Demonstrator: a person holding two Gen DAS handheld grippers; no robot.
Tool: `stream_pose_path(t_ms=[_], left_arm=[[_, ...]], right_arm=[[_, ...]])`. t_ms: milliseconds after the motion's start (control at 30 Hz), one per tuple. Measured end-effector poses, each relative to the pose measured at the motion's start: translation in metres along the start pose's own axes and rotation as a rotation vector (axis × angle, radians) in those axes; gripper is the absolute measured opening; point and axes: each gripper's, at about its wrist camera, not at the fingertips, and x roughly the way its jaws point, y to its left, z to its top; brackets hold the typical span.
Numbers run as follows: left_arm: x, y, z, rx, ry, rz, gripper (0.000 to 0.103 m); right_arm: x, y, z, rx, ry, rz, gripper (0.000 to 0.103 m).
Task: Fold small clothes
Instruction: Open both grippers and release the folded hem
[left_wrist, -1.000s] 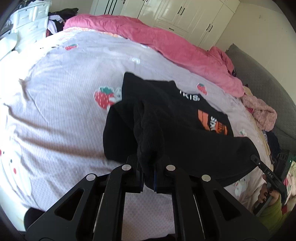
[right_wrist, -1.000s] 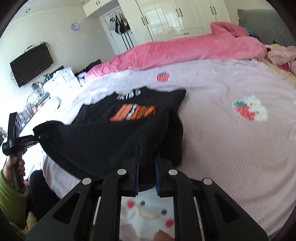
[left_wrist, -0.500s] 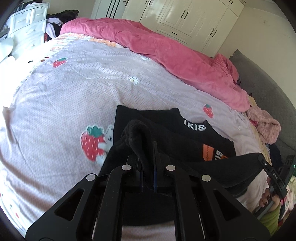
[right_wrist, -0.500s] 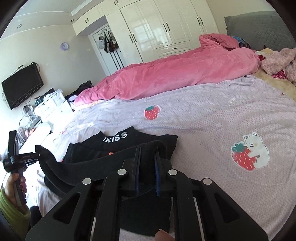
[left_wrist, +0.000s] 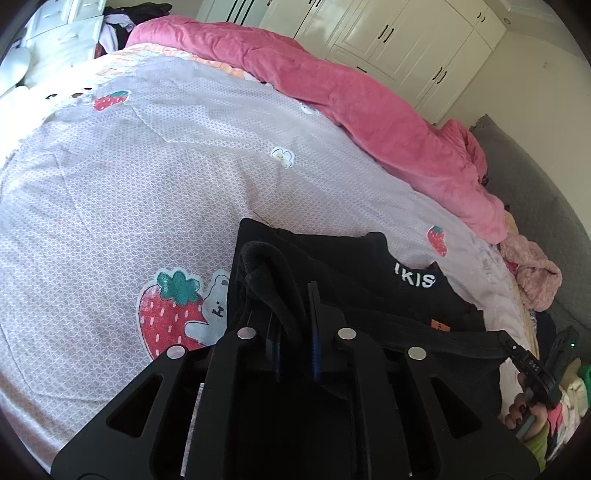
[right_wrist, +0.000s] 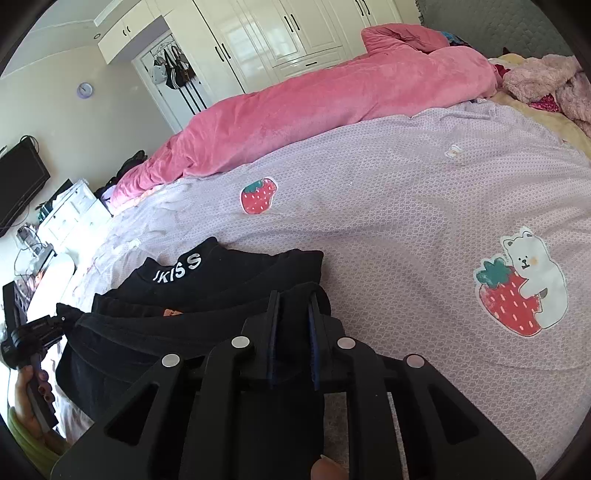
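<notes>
A small black top (left_wrist: 369, 288) with white collar lettering and an orange print lies on the lilac strawberry bedsheet (left_wrist: 147, 192). My left gripper (left_wrist: 293, 317) is shut on a bunched corner of its hem, held over the garment's upper part. My right gripper (right_wrist: 293, 317) is shut on the other hem corner of the top (right_wrist: 221, 280). The hem edge stretches taut between the two grippers. Each gripper shows at the far edge of the other's view, the right (left_wrist: 524, 360) and the left (right_wrist: 51, 323).
A rolled pink duvet (left_wrist: 362, 107) lies across the far side of the bed. Fluffy pink clothes (left_wrist: 535, 273) sit by the grey headboard (left_wrist: 554, 206). White wardrobes (right_wrist: 295, 33) line the far wall. A white drawer unit (right_wrist: 70, 221) and TV (right_wrist: 18, 184) stand beside the bed.
Both grippers carried the hem forward and down over the top, folding the lower half toward the collar. The orange print is now almost covered.
</notes>
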Motion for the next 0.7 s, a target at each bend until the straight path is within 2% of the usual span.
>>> stream_pose_path(t_ms=[33, 100, 133, 167, 333, 500, 700], left_arm=[[-0.004, 0.0, -0.001, -0.007, -0.01, -0.015, 0.013], [-0.016, -0.001, -0.002, -0.011, -0.046, -0.042, 0.031], [-0.023, -0.003, -0.002, -0.003, -0.069, -0.043, 0.034], [-0.029, -0.005, -0.003, 0.01, -0.089, -0.034, 0.037], [-0.055, -0.004, -0.008, 0.035, -0.14, 0.008, 0.037], [-0.067, -0.002, -0.03, 0.073, -0.129, 0.063, 0.037], [-0.043, 0.008, -0.052, 0.061, -0.036, 0.1, 0.037]], right_arm=[[-0.001, 0.0, 0.0, -0.002, -0.006, 0.005, 0.015], [-0.007, 0.0, -0.001, -0.004, -0.029, 0.004, 0.028], [-0.011, 0.0, -0.001, -0.005, -0.044, -0.001, 0.039], [-0.016, 0.0, -0.001, -0.007, -0.063, -0.006, 0.04], [-0.043, 0.006, -0.002, -0.048, -0.131, -0.002, 0.04], [-0.063, 0.027, -0.02, -0.173, -0.149, 0.016, 0.041], [-0.052, 0.062, -0.049, -0.328, -0.051, 0.072, 0.043]])
